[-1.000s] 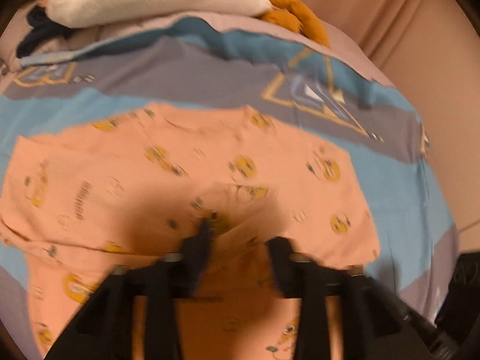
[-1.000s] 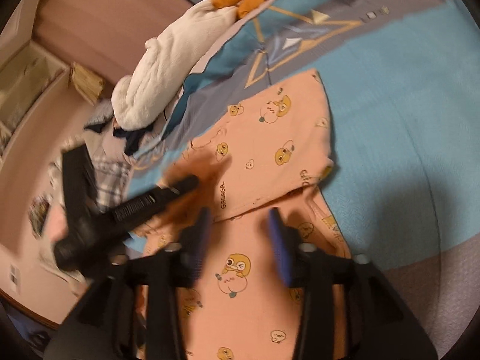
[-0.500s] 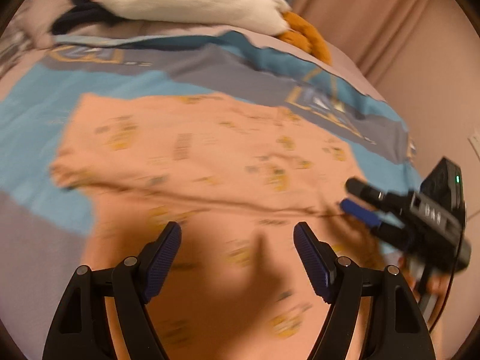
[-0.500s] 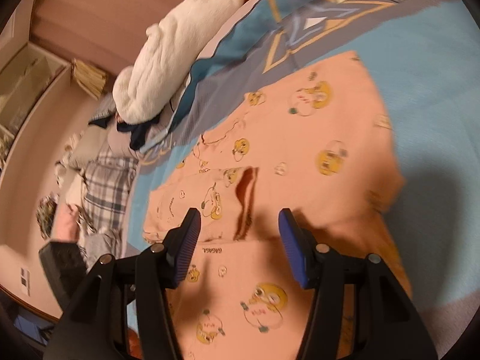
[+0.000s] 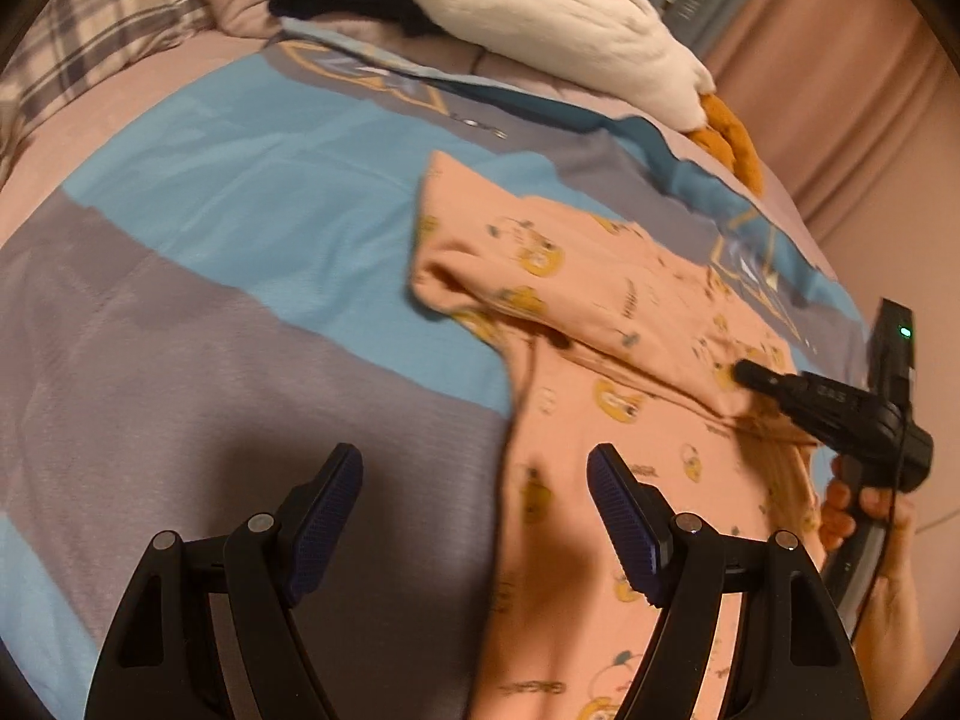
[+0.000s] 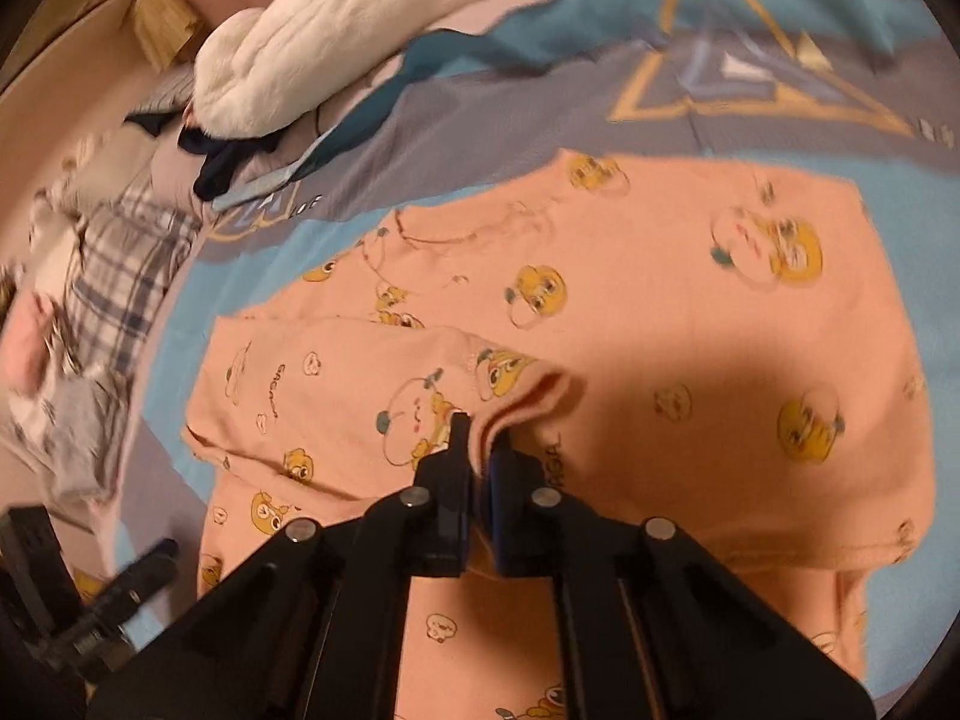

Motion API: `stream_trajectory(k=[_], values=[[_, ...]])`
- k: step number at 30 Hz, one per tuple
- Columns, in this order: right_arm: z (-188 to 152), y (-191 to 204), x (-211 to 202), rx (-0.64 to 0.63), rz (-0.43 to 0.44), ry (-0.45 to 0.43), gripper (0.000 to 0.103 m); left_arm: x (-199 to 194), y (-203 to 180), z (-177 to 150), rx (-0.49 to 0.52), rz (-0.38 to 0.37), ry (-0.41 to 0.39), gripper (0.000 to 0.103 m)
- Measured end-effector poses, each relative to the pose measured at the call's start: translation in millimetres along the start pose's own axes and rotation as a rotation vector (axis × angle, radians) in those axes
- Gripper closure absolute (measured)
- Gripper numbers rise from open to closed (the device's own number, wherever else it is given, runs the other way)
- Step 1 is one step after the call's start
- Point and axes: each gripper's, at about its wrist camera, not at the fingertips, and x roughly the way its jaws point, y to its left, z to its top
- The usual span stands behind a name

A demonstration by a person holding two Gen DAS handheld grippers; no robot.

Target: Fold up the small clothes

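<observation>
Two views are covering one orange garment (image 5: 606, 324) lying on the bed's blue-and-grey cover (image 5: 252, 210). The left gripper (image 5: 474, 516) is hovering with jaws wide apart, straddling the garment's left edge, and its camera alone is catching the right gripper (image 5: 744, 373) pinching a fold. The right wrist view is showing those jaws clamped on the folded sleeve (image 6: 480, 456). Small print on the cloth is too blurred to read. A white plush (image 6: 336, 30) is lying at the bed's far edge.
</observation>
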Motion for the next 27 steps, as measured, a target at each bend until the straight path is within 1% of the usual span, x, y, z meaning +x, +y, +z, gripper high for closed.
stream_trajectory(k=[1, 4, 7, 9, 12, 15, 17, 19, 21, 22, 23, 24, 26, 27], values=[[3.9, 1.1, -8.0, -0.010, 0.002, -0.020, 0.098, -0.7, 2.7, 0.7, -0.007, -0.001, -0.002, 0.026], [17.8, -8.9, -41.4, 0.028, 0.047, -0.110, 0.098, -2.0, 8.9, 2.9, -0.020, -0.006, -0.009, 0.026], [29.6, -22.2, -75.3, 0.041, 0.045, -0.187, 0.098, -1.3, 10.3, 4.1, -0.021, -0.011, -0.010, 0.026], [33.3, -33.9, -90.6, 0.040, 0.018, -0.214, 0.098, 0.6, 8.7, 5.6, -0.018, -0.018, -0.008, 0.026], [31.0, -53.7, -95.5, 0.062, -0.031, -0.214, 0.098, 4.6, 0.8, 10.0, 0.002, -0.024, -0.005, 0.026], [25.5, -77.9, -86.0, 0.109, -0.084, -0.178, 0.098, 9.6, -10.8, 18.2, 0.041, -0.015, -0.004, 0.026], [22.9, -82.5, -74.0, 0.123, -0.095, -0.138, 0.097, 14.3, -19.2, 26.6, 0.070, -0.016, -0.005, 0.026], [20.6, -92.2, -62.8, 0.122, -0.175, -0.108, 0.095, 18.4, -27.8, 34.2, 0.094, -0.017, -0.006, 0.026], [18.2, -103.6, -55.0, 0.134, -0.218, -0.075, 0.093, 24.5, -38.7, 43.6, 0.122, -0.029, -0.006, 0.026], [17.7, -109.8, -53.7, 0.151, -0.235, -0.062, 0.090, 28.9, -45.7, 49.9, 0.139, -0.032, -0.002, 0.026], [17.4, -113.8, -55.7, 0.159, -0.243, -0.071, 0.082, 31.3, -50.2, 52.3, 0.151, -0.036, -0.002, 0.026], [17.4, -115.8, -60.2, 0.159, -0.242, -0.095, 0.079, 35.7, -56.6, 57.3, 0.169, -0.040, -0.001, 0.026], [17.9, -111.2, -72.8, 0.133, -0.239, -0.169, 0.079, 43.4, -66.7, 63.8, 0.194, -0.038, 0.000, 0.026], [18.4, -106.3, -78.6, 0.107, -0.207, -0.199, 0.079, 48.6, -72.0, 67.2, 0.208, -0.048, 0.001, 0.026]])
